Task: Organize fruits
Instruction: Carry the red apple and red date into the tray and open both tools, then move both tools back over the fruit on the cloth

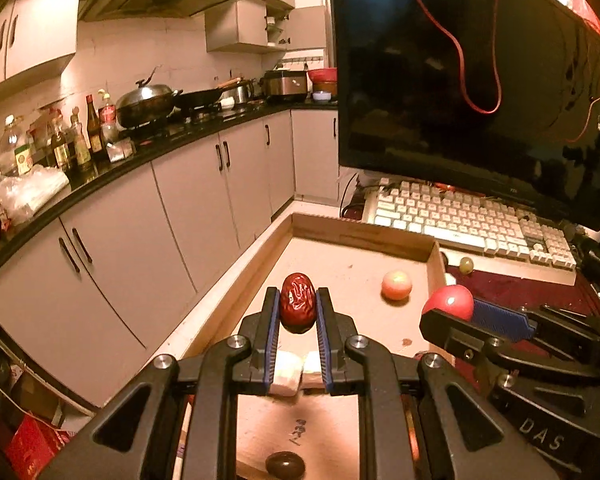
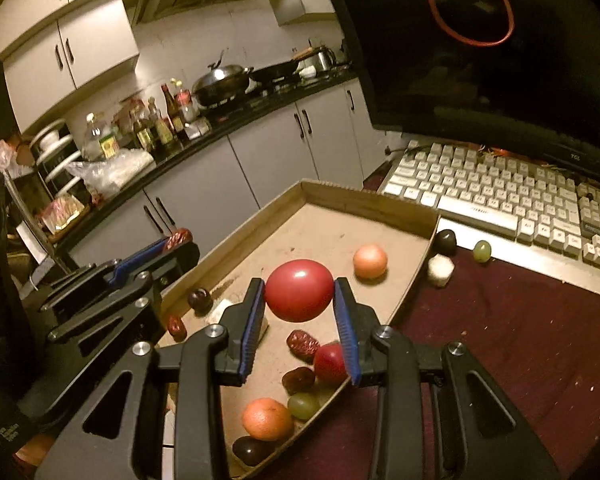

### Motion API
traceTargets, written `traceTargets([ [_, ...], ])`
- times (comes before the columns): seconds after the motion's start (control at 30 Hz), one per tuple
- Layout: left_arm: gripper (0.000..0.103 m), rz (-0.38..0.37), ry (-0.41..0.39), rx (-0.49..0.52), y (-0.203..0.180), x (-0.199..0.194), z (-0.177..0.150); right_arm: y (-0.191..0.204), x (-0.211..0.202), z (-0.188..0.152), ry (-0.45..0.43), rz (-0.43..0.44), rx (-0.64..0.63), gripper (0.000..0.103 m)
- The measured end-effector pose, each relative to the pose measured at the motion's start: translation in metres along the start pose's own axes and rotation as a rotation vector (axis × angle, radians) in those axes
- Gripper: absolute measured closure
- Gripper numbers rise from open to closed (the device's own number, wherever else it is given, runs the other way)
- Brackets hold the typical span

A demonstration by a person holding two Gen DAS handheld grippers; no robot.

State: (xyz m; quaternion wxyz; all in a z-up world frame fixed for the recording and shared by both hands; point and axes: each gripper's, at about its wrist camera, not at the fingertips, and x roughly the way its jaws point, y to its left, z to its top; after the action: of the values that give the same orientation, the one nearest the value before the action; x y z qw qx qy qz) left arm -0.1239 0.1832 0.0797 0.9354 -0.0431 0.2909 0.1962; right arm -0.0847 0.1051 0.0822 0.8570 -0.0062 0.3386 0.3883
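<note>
A dark monitor [image 1: 480, 80] with a red cable [image 1: 460, 48] hanging across it stands behind a white keyboard [image 2: 512, 196] — beyond, bottles [image 1: 76, 136], a lidded wok [image 1: 148, 104] and grey cabinets [image 1: 204, 196].

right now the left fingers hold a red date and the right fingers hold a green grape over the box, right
Not quite. The right gripper holds a smooth red fruit, not a green grape; the right wrist view shows it between the fingers. The left gripper does hold the red date over the box.
</note>
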Motion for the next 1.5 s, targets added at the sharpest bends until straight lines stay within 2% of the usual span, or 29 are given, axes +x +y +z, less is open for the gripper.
traceTargets([
  [0.3, 0.087, 0.027, 0.066, -0.002, 0.013, 0.022, -0.015, 0.004, 0.024, -0.014, 0.073, -0.024, 0.008, 0.066],
  [0.7, 0.086, 0.068, 0.113, 0.025, 0.015, 0.037, -0.026, 0.005, 0.046, -0.026, 0.140, -0.049, 0.004, 0.066],
  [0.87, 0.086, 0.092, 0.118, 0.041, 0.015, 0.041, -0.028, 0.006, 0.046, -0.025, 0.137, -0.063, -0.013, 0.066],
  [1.0, 0.075, 0.099, 0.116, 0.046, 0.015, 0.041, -0.028, 0.007, 0.043, -0.023, 0.136, -0.062, -0.023, 0.063],
  [1.13, 0.068, 0.097, 0.094, 0.050, 0.013, 0.035, -0.025, 0.005, 0.035, -0.021, 0.099, -0.068, -0.022, 0.054],
  [1.5, 0.062, 0.066, 0.058, 0.063, 0.000, 0.025, -0.018, -0.007, 0.010, -0.011, 0.029, -0.090, 0.006, 0.053],
])
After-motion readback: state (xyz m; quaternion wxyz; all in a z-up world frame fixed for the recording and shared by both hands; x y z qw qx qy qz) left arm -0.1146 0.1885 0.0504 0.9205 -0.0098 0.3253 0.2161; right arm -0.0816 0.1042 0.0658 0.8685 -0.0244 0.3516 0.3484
